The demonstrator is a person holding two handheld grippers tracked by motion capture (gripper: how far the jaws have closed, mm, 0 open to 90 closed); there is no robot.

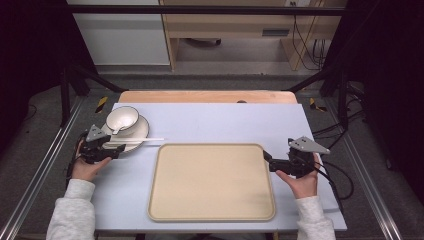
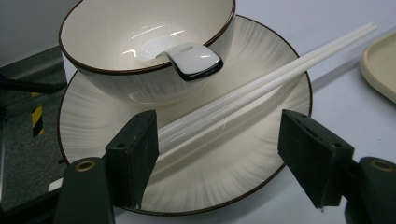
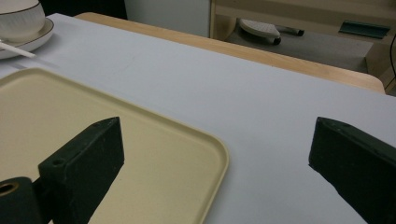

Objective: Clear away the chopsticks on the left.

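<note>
Plate (image 2: 243,154) sits at the table's (image 1: 220,120) far-left corner, on the light blue surface. Bowl (image 2: 140,51) stands on the plate's far-left part, white spoon (image 2: 187,58) inside it, handle end lying over the near rim. White chopsticks (image 2: 261,84) lie across the plate just beside the bowl, tips running out past the plate's edge toward the tray (image 1: 212,182). In the high view, tips stop just short of the tray's far-left corner.

Left gripper (image 2: 217,154) is at the plate's near rim, jaws spread wide, one each side of the chopsticks' near ends. Left jaw looks right up against the sticks; contact can't be confirmed. Nothing gripped.

Beige tray is centred at the near side of the table, nothing on it.

Right gripper (image 3: 217,177) is at the tray's right edge, jaws wide apart. One jaw over the tray, the other over the table beyond it; tray's far-right corner lies between them. Holding nothing.
</note>
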